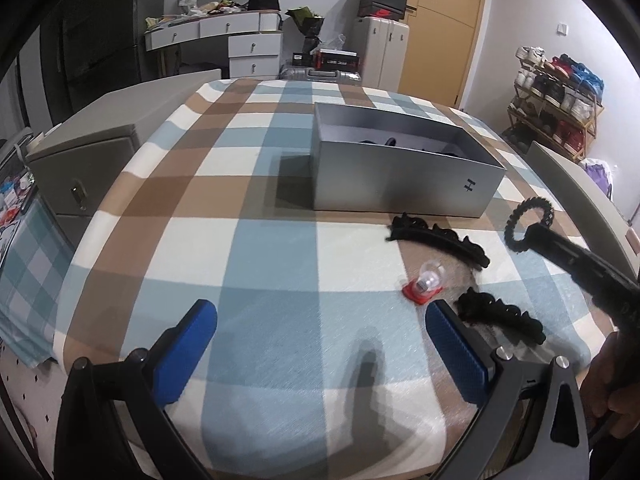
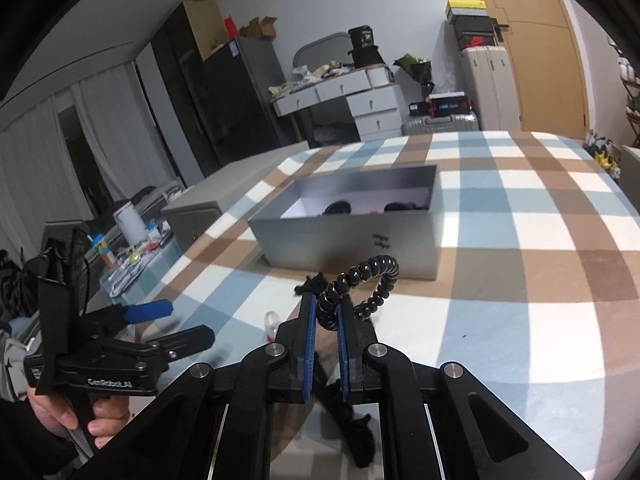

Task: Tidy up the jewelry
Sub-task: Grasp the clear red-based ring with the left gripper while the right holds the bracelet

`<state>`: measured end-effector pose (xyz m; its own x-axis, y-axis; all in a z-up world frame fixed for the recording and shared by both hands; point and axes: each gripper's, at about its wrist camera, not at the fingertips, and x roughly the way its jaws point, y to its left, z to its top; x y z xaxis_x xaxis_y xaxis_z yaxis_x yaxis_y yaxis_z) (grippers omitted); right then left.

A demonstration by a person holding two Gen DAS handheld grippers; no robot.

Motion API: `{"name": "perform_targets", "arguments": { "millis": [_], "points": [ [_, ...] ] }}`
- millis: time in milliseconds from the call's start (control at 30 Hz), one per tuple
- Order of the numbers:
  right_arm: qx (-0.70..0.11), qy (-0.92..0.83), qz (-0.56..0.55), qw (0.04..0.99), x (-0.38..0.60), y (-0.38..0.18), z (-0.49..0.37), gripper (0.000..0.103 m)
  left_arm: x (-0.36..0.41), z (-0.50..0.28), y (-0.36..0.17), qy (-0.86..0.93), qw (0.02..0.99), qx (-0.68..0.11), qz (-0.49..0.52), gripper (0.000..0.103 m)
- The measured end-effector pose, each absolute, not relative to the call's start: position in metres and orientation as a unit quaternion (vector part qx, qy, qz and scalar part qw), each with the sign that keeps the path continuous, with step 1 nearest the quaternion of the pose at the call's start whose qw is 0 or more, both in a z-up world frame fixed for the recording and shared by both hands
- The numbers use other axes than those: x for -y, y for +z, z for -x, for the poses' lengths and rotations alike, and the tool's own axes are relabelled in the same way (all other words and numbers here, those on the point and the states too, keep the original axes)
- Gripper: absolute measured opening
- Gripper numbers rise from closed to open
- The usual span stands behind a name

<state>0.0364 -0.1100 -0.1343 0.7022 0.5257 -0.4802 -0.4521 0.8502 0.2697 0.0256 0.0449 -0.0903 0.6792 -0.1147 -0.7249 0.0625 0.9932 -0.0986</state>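
I've got the black spiral coil tie (image 2: 370, 280) pinched by one side of its loop in my right claw (image 2: 326, 316), lifted off the surface just short of the grey box (image 2: 352, 236). It looks light and springy, so I'd expect wobble. My left claw (image 1: 320, 336) gapes, carrying nothing.

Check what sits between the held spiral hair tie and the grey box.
Only bare plaid cloth between the spiral hair tie in the right gripper and the grey box; the right wrist view shows it best.

A lived-in bedroom, white dressing table (image 1: 236, 40) with mirror, suitcases (image 1: 384, 54), shoe rack (image 1: 556, 100), plaid-covered bed (image 1: 280, 240)
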Motion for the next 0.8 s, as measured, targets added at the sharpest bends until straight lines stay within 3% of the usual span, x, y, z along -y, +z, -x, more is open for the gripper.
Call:
{"name": "perform_targets", "arguments": {
  "millis": [300, 467, 700, 800],
  "points": [
    [-0.258, 0.253, -0.089, 0.928, 0.137, -0.128, -0.037, 0.009, -0.025, -0.040, -0.085, -0.089, 0.913, -0.398, 0.024, 0.099],
    [-0.258, 0.244, -0.104, 0.929, 0.145, -0.133, -0.040, 0.009, -0.013, -0.044, -0.085, -0.116, 0.906, -0.407, 0.015, 0.086],
    [-0.254, 0.244, -0.112, 0.929, 0.149, -0.134, -0.039, 0.009, 0.000, -0.049, -0.089, -0.151, 0.891, -0.428, 0.008, 0.050],
    [-0.252, 0.245, -0.108, 0.930, 0.147, -0.132, -0.037, 0.009, 0.003, -0.050, -0.090, -0.156, 0.887, -0.435, 0.005, 0.046]
  ]
}}
